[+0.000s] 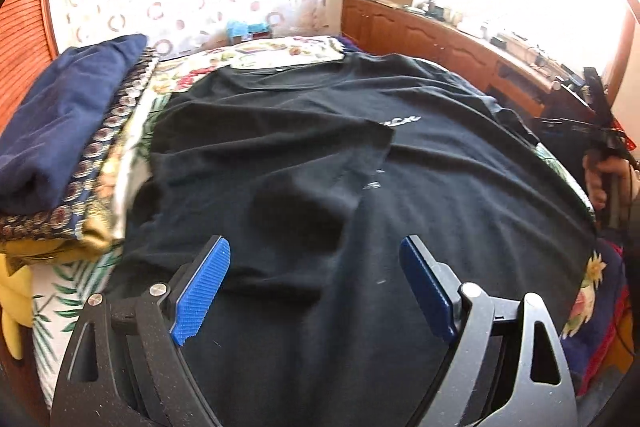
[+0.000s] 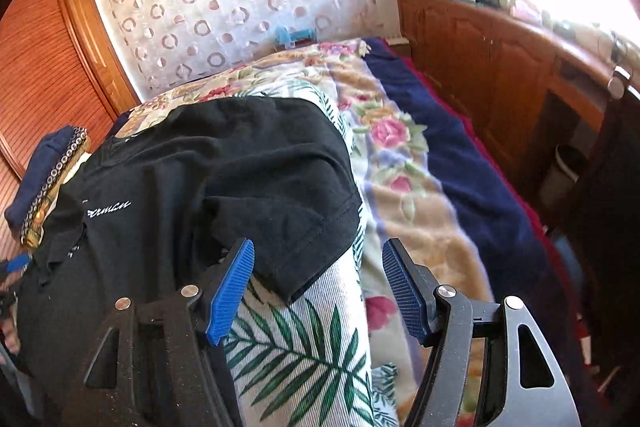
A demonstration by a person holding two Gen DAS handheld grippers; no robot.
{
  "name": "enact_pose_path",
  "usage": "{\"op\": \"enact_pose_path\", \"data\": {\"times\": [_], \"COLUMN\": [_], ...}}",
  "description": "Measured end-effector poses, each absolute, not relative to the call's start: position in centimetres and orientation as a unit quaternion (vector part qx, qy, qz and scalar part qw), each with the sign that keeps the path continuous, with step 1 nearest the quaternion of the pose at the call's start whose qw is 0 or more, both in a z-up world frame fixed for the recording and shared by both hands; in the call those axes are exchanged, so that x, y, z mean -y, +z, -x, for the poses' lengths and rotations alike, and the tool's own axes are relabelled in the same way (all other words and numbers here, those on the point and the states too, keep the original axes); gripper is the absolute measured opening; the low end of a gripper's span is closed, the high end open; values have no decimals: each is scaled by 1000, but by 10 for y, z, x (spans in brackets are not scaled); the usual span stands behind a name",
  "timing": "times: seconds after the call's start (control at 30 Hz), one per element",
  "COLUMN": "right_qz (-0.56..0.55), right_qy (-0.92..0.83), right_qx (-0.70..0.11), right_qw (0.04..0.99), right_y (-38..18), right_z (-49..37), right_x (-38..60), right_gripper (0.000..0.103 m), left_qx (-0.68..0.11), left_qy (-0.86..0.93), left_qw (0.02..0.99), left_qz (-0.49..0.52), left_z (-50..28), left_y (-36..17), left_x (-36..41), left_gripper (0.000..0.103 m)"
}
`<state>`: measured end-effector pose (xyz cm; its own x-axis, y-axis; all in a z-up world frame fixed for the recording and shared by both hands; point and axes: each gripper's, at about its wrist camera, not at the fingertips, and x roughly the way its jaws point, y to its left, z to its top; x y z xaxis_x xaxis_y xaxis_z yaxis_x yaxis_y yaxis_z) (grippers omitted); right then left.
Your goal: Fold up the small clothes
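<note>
A black T-shirt [image 1: 360,187] with small white lettering lies spread flat on the bed, its left sleeve [image 1: 280,155] folded in over the chest. My left gripper [image 1: 314,243] hovers open over the shirt's lower part, with nothing between its blue pads [image 1: 200,291]. In the right wrist view the same black T-shirt [image 2: 200,187] fills the left side, and its right sleeve [image 2: 312,227] lies out on the leaf-print sheet [image 2: 304,347]. My right gripper [image 2: 318,243] stands open just past that sleeve's hem, gripping nothing.
A stack of folded clothes [image 1: 68,115] topped by a navy garment sits at the bed's left. A floral blanket [image 2: 400,187] and a navy blanket [image 2: 472,179] cover the right side. A wooden cabinet [image 2: 500,67] runs along the right. A person's hand [image 1: 598,179] shows at the right edge.
</note>
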<state>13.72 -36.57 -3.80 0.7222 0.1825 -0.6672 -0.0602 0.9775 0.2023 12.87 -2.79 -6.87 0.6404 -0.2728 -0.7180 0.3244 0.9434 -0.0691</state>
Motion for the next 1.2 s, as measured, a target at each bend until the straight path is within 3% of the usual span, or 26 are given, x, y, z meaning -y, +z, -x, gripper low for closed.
{"op": "enact_pose_path", "data": {"times": [0.23,0.33,0.47,0.53,1.0,1.03,1.13,1.2], "right_qz": [-126,-140,-128,-104,25,29,38,32], "right_qy": [73,86,83,75,182,188,193,189], "right_qx": [-420,-430,-416,-399,-265,-270,-280,-279], "right_qw": [896,888,896,908,947,944,940,941], "right_y": [-48,-43,-33,-26,66,65,57,53], "right_z": [-167,-172,-169,-163,-116,-114,-108,-109], "right_x": [389,394,397,392,262,252,243,252], "right_gripper": [69,51,12,5,6,15,56,58], "left_qx": [-383,-379,-372,-370,-351,-350,-347,-346], "left_qy": [-178,-179,-178,-177,-159,-158,-158,-157], "left_qw": [906,908,911,912,923,923,924,925], "left_qz": [-18,-13,-2,2,12,11,11,11], "left_z": [-124,-118,-114,-113,-106,-104,-103,-102], "left_y": [-65,-62,-57,-56,-44,-44,-44,-43], "left_x": [44,44,41,40,23,23,23,22], "left_gripper": [87,87,87,87,87,87,87,87]}}
